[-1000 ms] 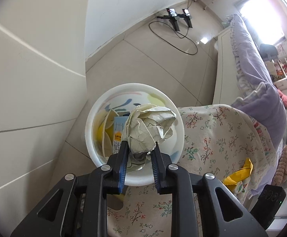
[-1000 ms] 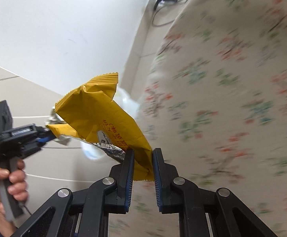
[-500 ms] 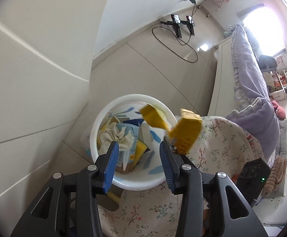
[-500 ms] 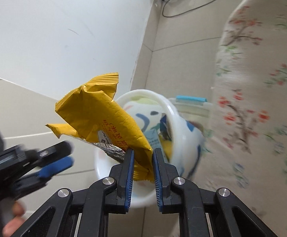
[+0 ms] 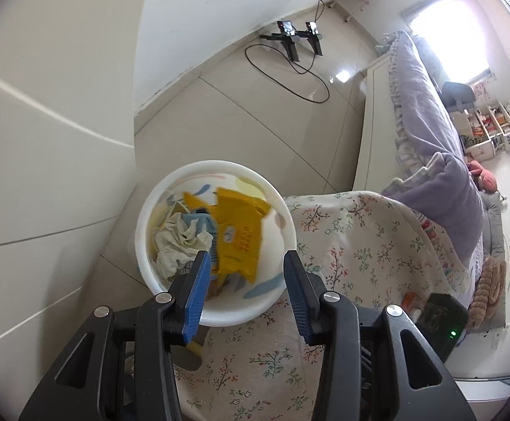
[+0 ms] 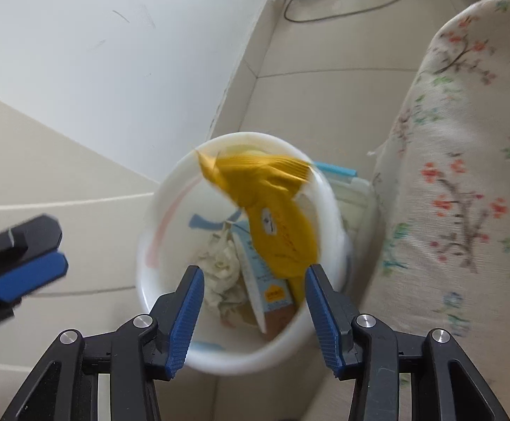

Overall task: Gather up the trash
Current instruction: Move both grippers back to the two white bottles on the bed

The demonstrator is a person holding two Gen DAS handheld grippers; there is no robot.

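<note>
A white trash bin (image 5: pixel 216 315) stands on the floor beside the flowered table. It holds a crumpled paper ball (image 5: pixel 181 242), a blue carton (image 5: pixel 207 226) and a yellow wrapper (image 5: pixel 237 238). My left gripper (image 5: pixel 242 273) is open and empty above the bin's near rim. In the right wrist view my right gripper (image 6: pixel 255 287) is open above the bin (image 6: pixel 156 291), and the yellow wrapper (image 6: pixel 272 217) is blurred in the bin's mouth, free of the jaws. The paper ball (image 6: pixel 221 266) lies below. The left gripper's blue fingers (image 6: pixel 26 273) show at the left edge.
A flowered tablecloth (image 5: pixel 360 245) covers the table right of the bin. A white wall (image 5: pixel 44 140) stands to the left. A black cable and stands (image 5: pixel 297 45) lie on the tiled floor beyond. A bed with purple bedding (image 5: pixel 430 112) is at the right.
My left gripper opened and the paper ball dropped into the bin. My right gripper swung over the bin, opened, and let go of the yellow wrapper, which now falls into the bin.
</note>
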